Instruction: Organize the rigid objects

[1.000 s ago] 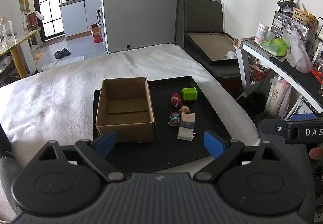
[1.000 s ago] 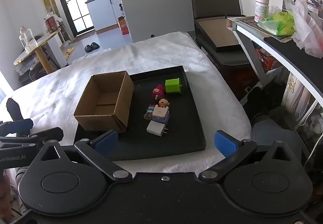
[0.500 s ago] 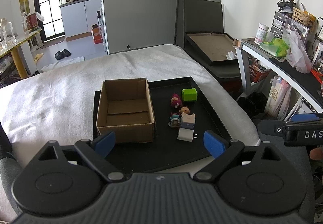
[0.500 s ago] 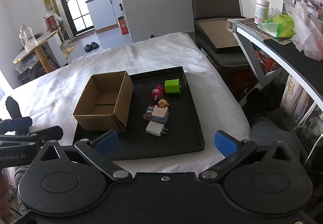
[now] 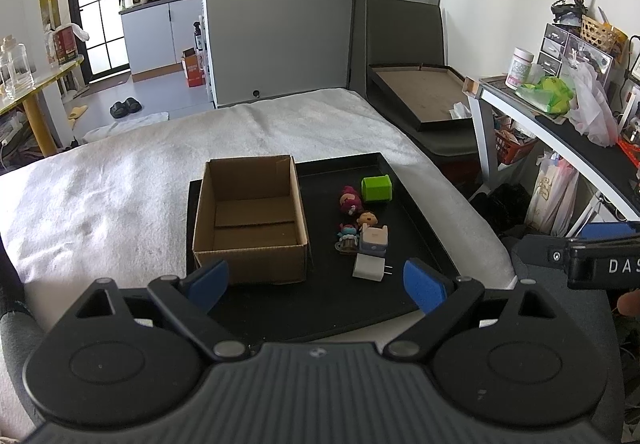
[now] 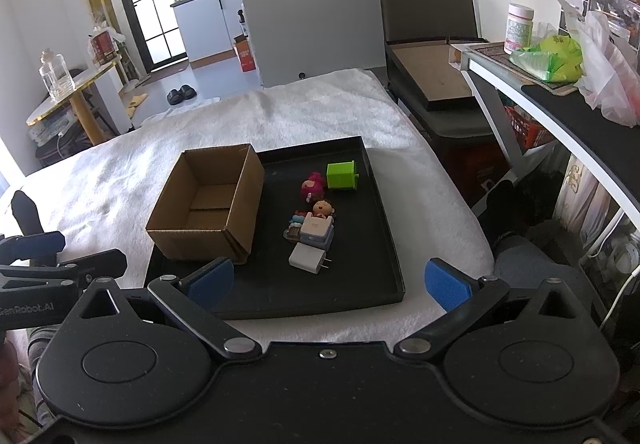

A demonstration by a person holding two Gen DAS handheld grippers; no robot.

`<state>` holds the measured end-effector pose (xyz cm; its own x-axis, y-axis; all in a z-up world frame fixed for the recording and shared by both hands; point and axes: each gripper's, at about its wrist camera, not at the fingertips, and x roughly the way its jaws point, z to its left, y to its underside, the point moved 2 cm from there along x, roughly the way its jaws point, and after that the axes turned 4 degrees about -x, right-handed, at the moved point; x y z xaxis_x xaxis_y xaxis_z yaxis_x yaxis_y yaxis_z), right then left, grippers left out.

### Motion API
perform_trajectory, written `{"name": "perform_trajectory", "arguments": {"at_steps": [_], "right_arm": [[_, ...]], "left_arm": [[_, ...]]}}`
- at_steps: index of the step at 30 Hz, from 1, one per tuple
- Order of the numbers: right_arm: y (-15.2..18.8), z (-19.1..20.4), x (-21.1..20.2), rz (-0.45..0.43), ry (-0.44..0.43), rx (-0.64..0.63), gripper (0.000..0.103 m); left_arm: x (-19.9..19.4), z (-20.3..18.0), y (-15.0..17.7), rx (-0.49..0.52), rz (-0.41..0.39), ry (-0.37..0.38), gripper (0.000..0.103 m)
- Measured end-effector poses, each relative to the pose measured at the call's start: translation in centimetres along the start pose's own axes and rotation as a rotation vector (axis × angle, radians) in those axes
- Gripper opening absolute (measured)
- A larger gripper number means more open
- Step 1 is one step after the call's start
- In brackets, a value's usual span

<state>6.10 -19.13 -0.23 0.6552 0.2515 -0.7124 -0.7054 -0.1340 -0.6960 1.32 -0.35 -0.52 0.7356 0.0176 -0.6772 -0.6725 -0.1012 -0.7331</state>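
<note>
Black tray (image 5: 424,240) on a white towel-covered surface (image 5: 120,180), bearing an empty cardboard box (image 5: 250,220) at its left. Right of the box lie a green cube (image 5: 377,188), a pink figurine (image 5: 349,199), two smaller figurines, a pale blue-and-white block (image 5: 373,239) and a white plug adapter (image 5: 369,267). Left gripper (image 5: 316,284) and right gripper (image 6: 328,282) hover before the tray, jaws spread wide, holding nothing.
</note>
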Motion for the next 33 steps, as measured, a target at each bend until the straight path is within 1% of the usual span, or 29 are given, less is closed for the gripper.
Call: {"name": "perform_trajectory", "arguments": {"at_steps": [33], "right_arm": [[-0.61,0.05,-0.42,-0.005,0.008,-0.012,0.103]], "left_arm": [[-0.27,0.27,-0.10,-0.006,-0.005,0.004,0.094]]}}
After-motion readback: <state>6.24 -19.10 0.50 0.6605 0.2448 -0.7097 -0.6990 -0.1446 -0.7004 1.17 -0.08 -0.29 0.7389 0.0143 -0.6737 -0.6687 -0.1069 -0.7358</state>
